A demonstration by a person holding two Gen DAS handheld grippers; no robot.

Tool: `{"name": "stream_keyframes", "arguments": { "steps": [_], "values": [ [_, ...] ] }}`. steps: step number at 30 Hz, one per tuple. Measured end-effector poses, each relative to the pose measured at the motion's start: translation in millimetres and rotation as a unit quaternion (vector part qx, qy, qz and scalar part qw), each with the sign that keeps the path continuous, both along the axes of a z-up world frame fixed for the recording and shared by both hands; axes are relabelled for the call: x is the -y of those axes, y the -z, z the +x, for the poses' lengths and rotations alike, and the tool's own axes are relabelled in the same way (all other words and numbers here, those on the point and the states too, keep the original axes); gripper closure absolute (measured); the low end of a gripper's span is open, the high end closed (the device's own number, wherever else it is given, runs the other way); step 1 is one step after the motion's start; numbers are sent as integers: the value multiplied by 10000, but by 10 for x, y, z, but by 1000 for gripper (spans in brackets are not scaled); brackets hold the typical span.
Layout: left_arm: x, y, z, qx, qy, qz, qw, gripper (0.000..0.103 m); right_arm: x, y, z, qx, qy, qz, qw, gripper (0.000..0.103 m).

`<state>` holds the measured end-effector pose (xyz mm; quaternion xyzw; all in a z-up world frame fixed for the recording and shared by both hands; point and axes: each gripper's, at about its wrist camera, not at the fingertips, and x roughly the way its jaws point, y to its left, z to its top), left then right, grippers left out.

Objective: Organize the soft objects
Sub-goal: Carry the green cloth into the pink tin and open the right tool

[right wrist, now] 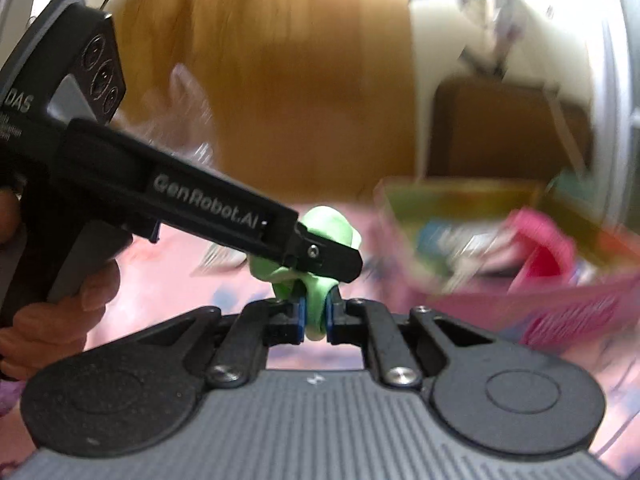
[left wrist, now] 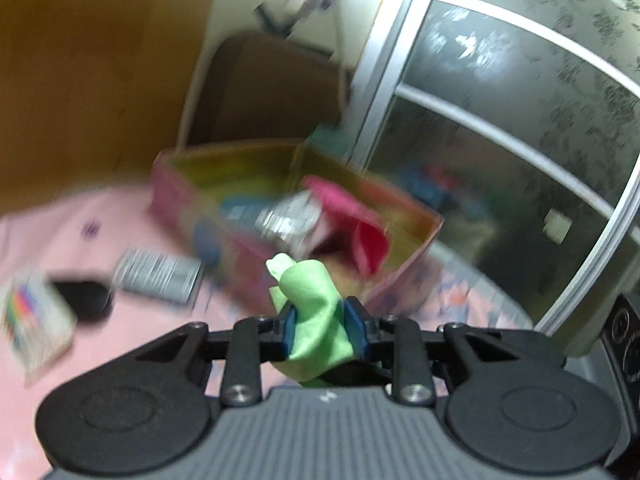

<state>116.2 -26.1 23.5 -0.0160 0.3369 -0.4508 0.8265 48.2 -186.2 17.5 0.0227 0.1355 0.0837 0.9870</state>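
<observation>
Both views are motion-blurred. My left gripper (left wrist: 320,326) is shut on a light green cloth (left wrist: 316,304), held above the pink bed. My right gripper (right wrist: 314,316) is shut on the same green cloth (right wrist: 320,304); the left gripper (right wrist: 332,262) reaches in from the left and grips it just above. A pink open box (left wrist: 256,256) stands ahead and holds a pink cloth (left wrist: 352,216) and other soft things. The box also shows in the right wrist view (right wrist: 560,308), to the right.
On the pink bedsheet (left wrist: 80,216) lie a striped folded cloth (left wrist: 160,276), a black object (left wrist: 84,300) and a white box with coloured marks (left wrist: 36,324). A wooden wall (left wrist: 92,68) is behind. A mirrored wardrobe door (left wrist: 520,120) stands to the right.
</observation>
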Motion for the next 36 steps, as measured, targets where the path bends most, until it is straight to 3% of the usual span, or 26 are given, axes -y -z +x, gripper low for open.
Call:
{"name": "stream_keyframes", "arguments": {
  "steps": [3, 6, 9, 12, 14, 15, 17, 23, 29, 36],
  "values": [
    [232, -262, 101, 222, 115, -164, 9996, 78, 208, -144, 121, 226, 342, -82, 9991, 90],
    [538, -410, 229, 469, 225, -201, 9984, 75, 438, -185, 347, 129, 570, -33, 9983, 90],
    [850, -383, 391, 581, 207, -105, 9980, 73, 596, -108, 603, -97, 702, -1, 9975, 90],
    [1075, -253, 611, 383, 35, 20, 9993, 70, 708, 18, 770, -368, 637, -73, 9973, 86],
    [1166, -154, 754, 242, -193, 160, 9994, 66, 712, 81, 873, -597, 518, -152, 9968, 67],
    [1203, -103, 816, 209, -330, 266, 9989, 64, 722, 98, 876, -597, 587, -154, 9964, 50],
    [1252, -20, 890, 199, -565, 497, 9970, 54, 746, 92, 761, -418, 695, -90, 9967, 40],
    [1084, -60, 813, 359, -849, 467, 9947, 50, 763, 43, 280, -7, 832, 223, 9963, 39],
    [674, -246, 527, 388, -1085, -69, 9933, 46, 572, 104, -175, 235, 800, 385, 9958, 39],
    [181, -98, 145, 549, -1422, 207, 9881, 46, 193, 349, -198, -549, 234, 257, 9979, 40]
  ]
}}
